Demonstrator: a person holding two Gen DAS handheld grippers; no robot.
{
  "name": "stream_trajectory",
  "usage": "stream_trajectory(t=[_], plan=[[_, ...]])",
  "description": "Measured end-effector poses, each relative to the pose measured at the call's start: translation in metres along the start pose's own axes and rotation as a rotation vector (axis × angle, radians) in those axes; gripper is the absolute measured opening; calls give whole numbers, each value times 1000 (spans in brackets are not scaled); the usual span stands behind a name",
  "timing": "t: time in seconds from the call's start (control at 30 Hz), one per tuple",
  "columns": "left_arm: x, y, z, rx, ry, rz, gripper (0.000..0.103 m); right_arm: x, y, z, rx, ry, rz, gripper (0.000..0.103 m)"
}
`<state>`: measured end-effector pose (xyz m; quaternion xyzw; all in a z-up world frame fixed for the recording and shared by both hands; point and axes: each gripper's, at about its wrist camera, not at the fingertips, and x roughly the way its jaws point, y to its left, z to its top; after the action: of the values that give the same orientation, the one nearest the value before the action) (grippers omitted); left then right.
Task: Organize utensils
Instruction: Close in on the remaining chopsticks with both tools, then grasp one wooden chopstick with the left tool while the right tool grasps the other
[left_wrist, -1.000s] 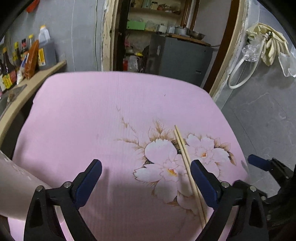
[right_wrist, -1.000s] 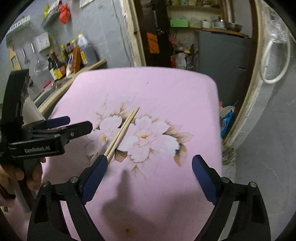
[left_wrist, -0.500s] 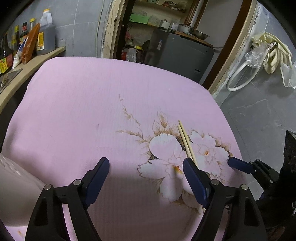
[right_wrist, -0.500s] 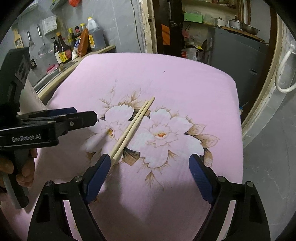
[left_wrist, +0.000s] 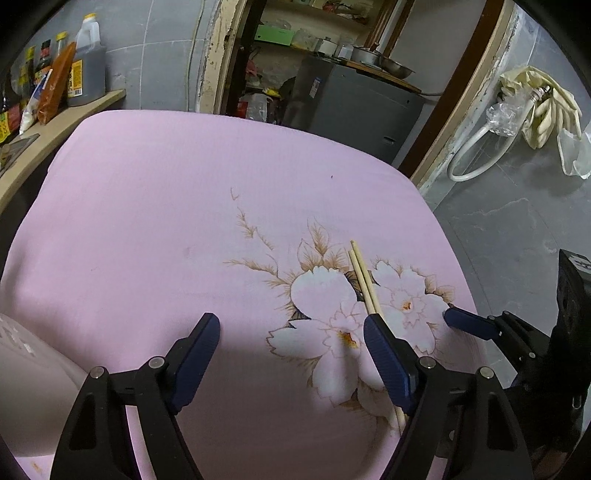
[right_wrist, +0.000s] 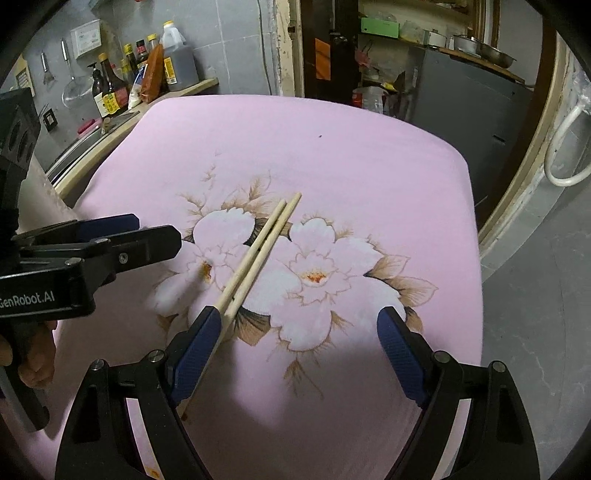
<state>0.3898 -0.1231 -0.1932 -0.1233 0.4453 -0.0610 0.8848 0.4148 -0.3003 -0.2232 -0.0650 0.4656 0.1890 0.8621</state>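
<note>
A pair of pale wooden chopsticks (left_wrist: 364, 280) (right_wrist: 258, 254) lies side by side on the flower print of the pink tablecloth (left_wrist: 166, 221) (right_wrist: 369, 177). My left gripper (left_wrist: 290, 325) is open just above the cloth. Its right finger (left_wrist: 384, 350) covers the near part of the chopsticks, and nothing lies between its pads. My right gripper (right_wrist: 299, 317) is open too, with its left finger (right_wrist: 195, 347) over the chopsticks' thick ends. The left gripper (right_wrist: 122, 236) shows at the left of the right wrist view, held by a hand (right_wrist: 33, 365).
A pale rounded object (left_wrist: 22, 387) stands at the cloth's near left. Sauce bottles (left_wrist: 85, 74) (right_wrist: 177, 62) line a counter at far left. Behind the table are a grey cabinet (left_wrist: 354, 99) and a doorway. The table's right edge drops to grey floor (right_wrist: 535, 295).
Both grippers' jaws have narrowed a little. Both have come nearer to the chopsticks, and each now has one finger over them. The chopsticks have not moved.
</note>
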Motion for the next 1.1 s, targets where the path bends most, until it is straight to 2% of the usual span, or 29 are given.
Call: stream_trajectory(t=[0.17,0.43,0.5,0.57,0.67,0.77,0.93,1.1], plan=[[-1,5,1,-20,-2,1,79,4,6,-1,-18,29,-9,83],[2,0,2,-10,7,-29,77,-3,-1,-5,-20,38,-61,75],[6,-5,4,3,20,-50,69,-4,-5,-5,-24,40,-81,71],[10,-10,5,15,34,-67,65,-6,-9,-6,-23,46,-92,65],[15,-18,8,36,59,-99,61,-7,-18,-10,-16,48,-97,63],[21,-26,10,66,86,-117,53,-10,-26,-13,-14,42,-99,52],[30,-41,9,129,126,-102,44,-13,-35,-14,-8,29,-85,43],[35,-55,12,194,153,-70,29,-14,-37,-17,-4,21,-56,26]])
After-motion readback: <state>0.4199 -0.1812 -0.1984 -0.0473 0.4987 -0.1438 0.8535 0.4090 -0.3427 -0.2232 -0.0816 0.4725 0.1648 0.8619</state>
